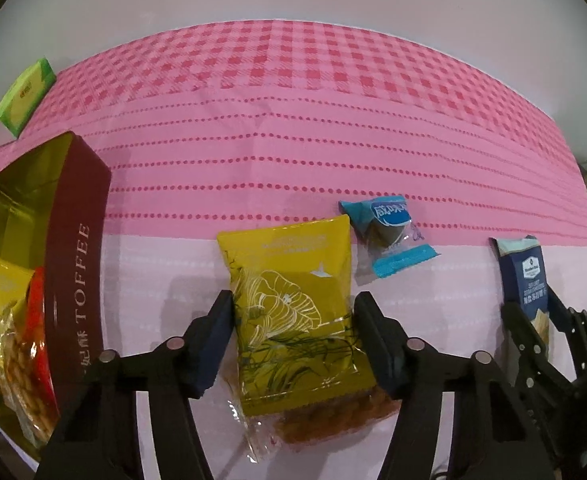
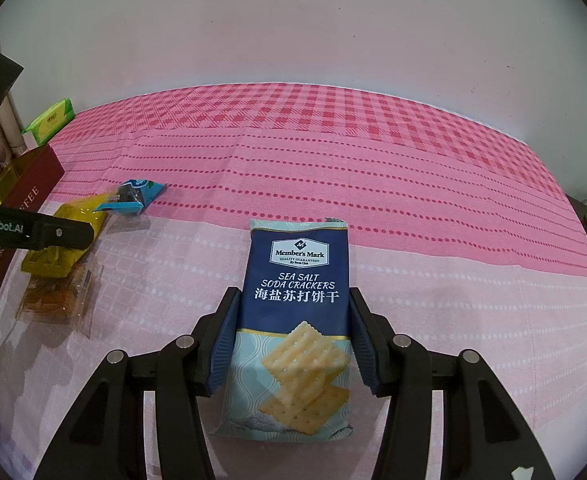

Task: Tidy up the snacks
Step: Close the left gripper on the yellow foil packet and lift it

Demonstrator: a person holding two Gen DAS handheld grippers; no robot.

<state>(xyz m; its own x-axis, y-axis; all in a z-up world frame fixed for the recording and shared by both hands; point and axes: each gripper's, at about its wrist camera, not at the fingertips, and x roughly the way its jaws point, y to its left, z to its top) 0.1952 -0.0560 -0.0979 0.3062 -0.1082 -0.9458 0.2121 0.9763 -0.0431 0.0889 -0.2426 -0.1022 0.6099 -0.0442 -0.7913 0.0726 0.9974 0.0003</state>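
Left wrist view: the left gripper (image 1: 291, 332) straddles the yellow snack bag (image 1: 293, 312), one finger at each long side. The pads (image 1: 221, 328) sit at the bag's edges, but whether they press or only bracket it cannot be told. The bag lies flat on the pink tablecloth (image 1: 333, 128), its long axis running straight away from the gripper, in line with the fingers. The open toffee tin (image 1: 73, 240) stands to the left, at the table's left edge, with snack bags already in it; that is likely where this bag goes, so the carry would be a short move leftward. A small blue candy packet (image 1: 387, 236) lies just beyond the bag's far right corner. A green box (image 1: 21, 96) sits at the far left corner.

Right wrist view: the right gripper (image 2: 291, 340) brackets the cracker packet (image 2: 297, 320) the same way, fingers alongside its long sides, contact likewise unclear. The packet's long axis points away from the gripper. The tin lies well off to the left, past the left gripper, so the left gripper is much nearer to it.
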